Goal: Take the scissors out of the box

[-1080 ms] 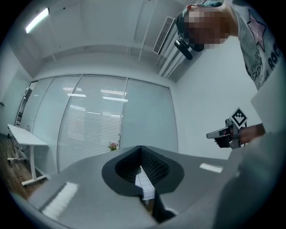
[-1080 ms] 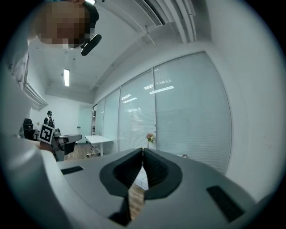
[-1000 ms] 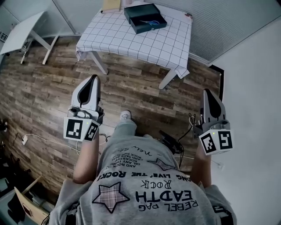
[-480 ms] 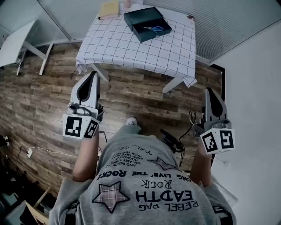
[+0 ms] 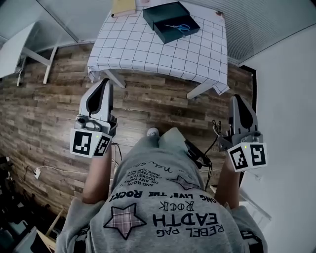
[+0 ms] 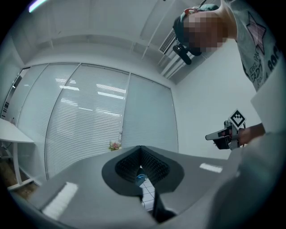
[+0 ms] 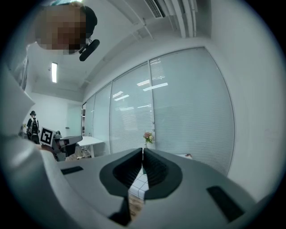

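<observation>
A dark box (image 5: 169,20) lies open on the checked table (image 5: 148,49) at the top of the head view. Blue-handled scissors (image 5: 180,28) rest inside it. Both grippers are held out over the wooden floor, well short of the table. My left gripper (image 5: 105,83) is shut and empty; between its pads in the left gripper view a blue speck of the scissors (image 6: 140,177) shows far ahead. My right gripper (image 5: 237,99) is also shut with nothing in it, and a strip of the checked table (image 7: 139,181) shows between its pads.
A yellow pad (image 5: 123,7) lies on the table's far left. A white desk (image 5: 19,47) stands at the left and a white wall (image 5: 286,99) runs along the right. Cables (image 5: 54,170) trail on the floor. A flower vase (image 7: 147,136) stands by the blinds.
The table and box sit lower and nearer in the head view. Both grippers have come forward with me, still shut and empty.
</observation>
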Motion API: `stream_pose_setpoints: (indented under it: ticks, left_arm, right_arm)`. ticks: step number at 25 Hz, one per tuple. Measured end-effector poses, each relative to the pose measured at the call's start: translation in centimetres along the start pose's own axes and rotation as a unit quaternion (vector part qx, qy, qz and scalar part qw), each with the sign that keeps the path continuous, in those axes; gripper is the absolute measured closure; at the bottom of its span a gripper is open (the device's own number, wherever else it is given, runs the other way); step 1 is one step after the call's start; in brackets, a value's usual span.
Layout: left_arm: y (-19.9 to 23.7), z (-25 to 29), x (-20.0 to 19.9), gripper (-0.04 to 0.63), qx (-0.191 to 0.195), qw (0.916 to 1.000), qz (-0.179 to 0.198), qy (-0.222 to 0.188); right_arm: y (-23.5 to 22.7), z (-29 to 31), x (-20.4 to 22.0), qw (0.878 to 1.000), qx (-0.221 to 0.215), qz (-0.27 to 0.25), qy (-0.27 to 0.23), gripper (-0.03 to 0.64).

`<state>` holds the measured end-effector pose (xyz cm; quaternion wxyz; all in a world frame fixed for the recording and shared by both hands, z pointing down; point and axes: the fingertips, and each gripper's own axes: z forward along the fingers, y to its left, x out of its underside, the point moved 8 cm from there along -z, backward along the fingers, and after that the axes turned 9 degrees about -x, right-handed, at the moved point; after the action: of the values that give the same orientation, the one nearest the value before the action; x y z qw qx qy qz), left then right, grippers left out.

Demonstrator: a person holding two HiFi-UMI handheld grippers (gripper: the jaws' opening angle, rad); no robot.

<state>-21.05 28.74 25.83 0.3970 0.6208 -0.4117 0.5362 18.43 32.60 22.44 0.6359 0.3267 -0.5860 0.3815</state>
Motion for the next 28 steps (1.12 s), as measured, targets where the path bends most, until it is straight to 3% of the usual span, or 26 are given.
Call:
stream_pose_setpoints:
  ticks: [13, 19, 28]
  left_arm:
    - [2.2, 2.8, 1.6, 0.598, -0.023, 0.9994, -0.009, 0.024]
    - [2.3, 6.4, 1.5, 0.598, -0.016, 0.9997, -0.005, 0.018]
    - [3.2, 12.7, 1.4, 0.598, -0.036, 0.9992, -0.004, 0.017]
  right_arm:
    - [-1.7, 6.2, -0.4, 0.999, -0.044, 0.001, -0.001, 0.600]
    - [-4.1, 10.8, -1.3, 0.998, -0.063, -0.004, -0.005, 0.600]
    - [-8.7, 17.5, -2.9, 0.996, -0.092, -0.004, -0.013, 0.600]
